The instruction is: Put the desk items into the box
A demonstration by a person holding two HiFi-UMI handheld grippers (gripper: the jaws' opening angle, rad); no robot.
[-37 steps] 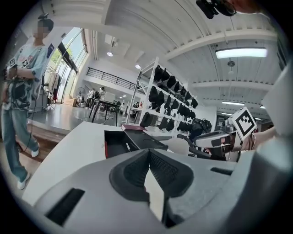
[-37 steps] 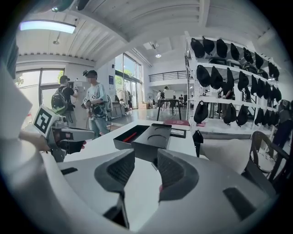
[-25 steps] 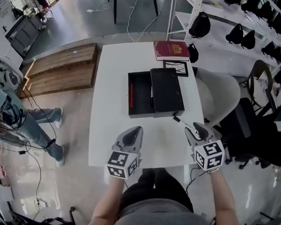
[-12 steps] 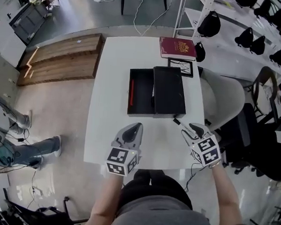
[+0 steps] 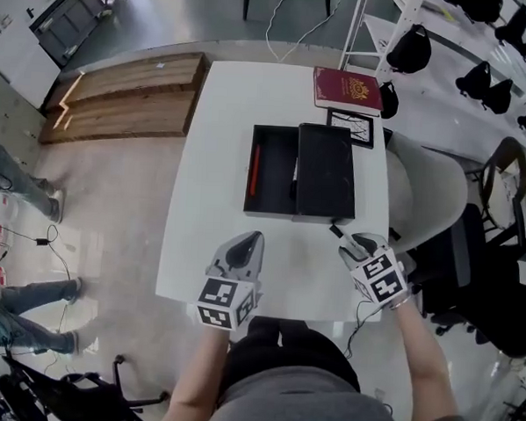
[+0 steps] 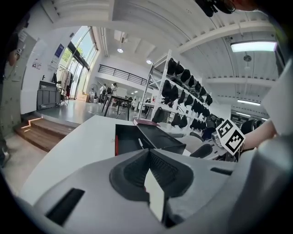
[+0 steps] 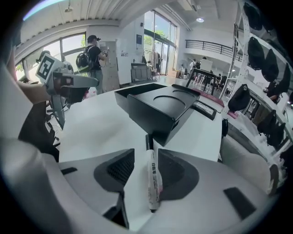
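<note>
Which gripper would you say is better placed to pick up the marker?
Right. The marker lies between the right gripper's open jaws; the left gripper is shut, empty and farther away.

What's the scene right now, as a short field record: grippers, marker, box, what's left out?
left gripper: shut, empty, over the table
right gripper: open, one jaw on each side of the marker
marker: lying on the table, black end toward the lid
box: open, red pen inside
lid: off, lying along the box's right side
not boxed yet: marker, book, frame, the last two at the table's far right
</note>
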